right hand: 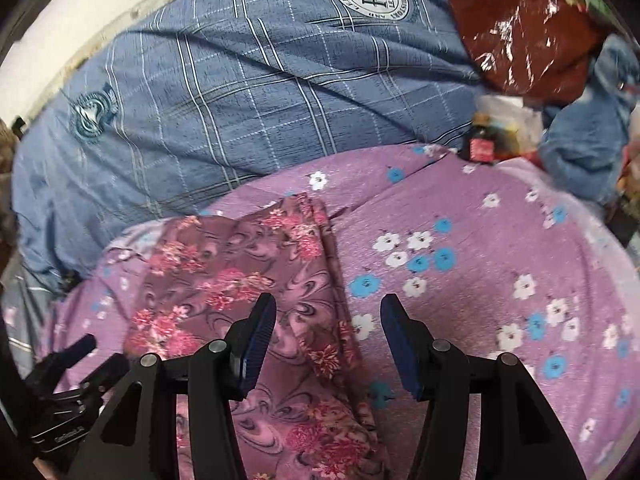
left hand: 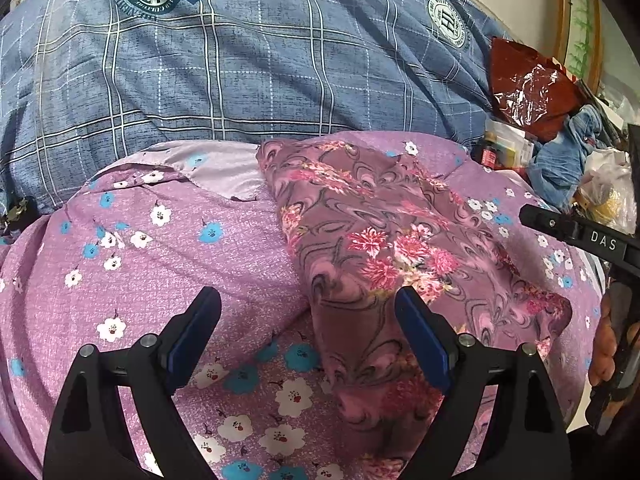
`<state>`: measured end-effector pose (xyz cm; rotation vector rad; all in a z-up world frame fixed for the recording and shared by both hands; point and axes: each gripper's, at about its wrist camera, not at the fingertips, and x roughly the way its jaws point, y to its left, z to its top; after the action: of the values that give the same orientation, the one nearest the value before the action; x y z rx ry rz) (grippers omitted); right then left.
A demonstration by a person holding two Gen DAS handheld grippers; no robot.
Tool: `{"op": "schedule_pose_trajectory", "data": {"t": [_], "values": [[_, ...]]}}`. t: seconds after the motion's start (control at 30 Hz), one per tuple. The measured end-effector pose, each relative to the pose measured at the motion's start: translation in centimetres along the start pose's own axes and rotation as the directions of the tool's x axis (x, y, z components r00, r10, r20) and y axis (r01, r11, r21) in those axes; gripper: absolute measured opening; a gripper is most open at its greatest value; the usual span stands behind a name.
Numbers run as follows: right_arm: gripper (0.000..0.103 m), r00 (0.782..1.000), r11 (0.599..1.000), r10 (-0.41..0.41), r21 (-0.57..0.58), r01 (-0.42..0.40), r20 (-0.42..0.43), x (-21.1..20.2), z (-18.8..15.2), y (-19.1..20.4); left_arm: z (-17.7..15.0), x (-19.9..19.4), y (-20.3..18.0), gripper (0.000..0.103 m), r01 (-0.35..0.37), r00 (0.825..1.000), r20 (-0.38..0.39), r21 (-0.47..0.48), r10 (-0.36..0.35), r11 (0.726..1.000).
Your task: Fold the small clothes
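Observation:
A small mauve garment (left hand: 384, 240) with pink flowers and swirls lies folded on a purple flowered sheet (left hand: 160, 240). My left gripper (left hand: 308, 300) is open and empty, hovering just above the garment's left edge. In the right wrist view the same garment (right hand: 240, 280) lies left of centre on the purple sheet (right hand: 480, 280). My right gripper (right hand: 328, 308) is open and empty over the garment's right edge. The right gripper's black body shows at the right edge of the left view (left hand: 580, 232). The left gripper shows at lower left in the right view (right hand: 76, 368).
A blue plaid quilt (left hand: 240, 60) with round badges is bunched behind the purple sheet. At the back right sit a dark red plastic bag (left hand: 528, 84), a blue cloth (left hand: 568, 152), small boxes (left hand: 500, 148) and other clutter.

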<state>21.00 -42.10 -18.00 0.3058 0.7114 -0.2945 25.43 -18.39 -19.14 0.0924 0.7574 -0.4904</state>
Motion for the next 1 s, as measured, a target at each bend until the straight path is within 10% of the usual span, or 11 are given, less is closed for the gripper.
{"op": "schedule_pose_trajectory", "data": {"t": [0.23,1.0], "values": [[0.057,0.991,0.988,-0.116,-0.100,0.122,0.065,-0.7,-0.2,1.4,-0.1,0.0,-0.3,0.089,-0.010,1.000,0.009,0.010,0.010,1.000],[0.057,0.987,0.980,-0.141,-0.132,0.150,0.076,-0.4,-0.3,2.0,-0.3,0.4,-0.4,0.089,0.001,1.000,-0.010,0.010,-0.001,1.000]]}}
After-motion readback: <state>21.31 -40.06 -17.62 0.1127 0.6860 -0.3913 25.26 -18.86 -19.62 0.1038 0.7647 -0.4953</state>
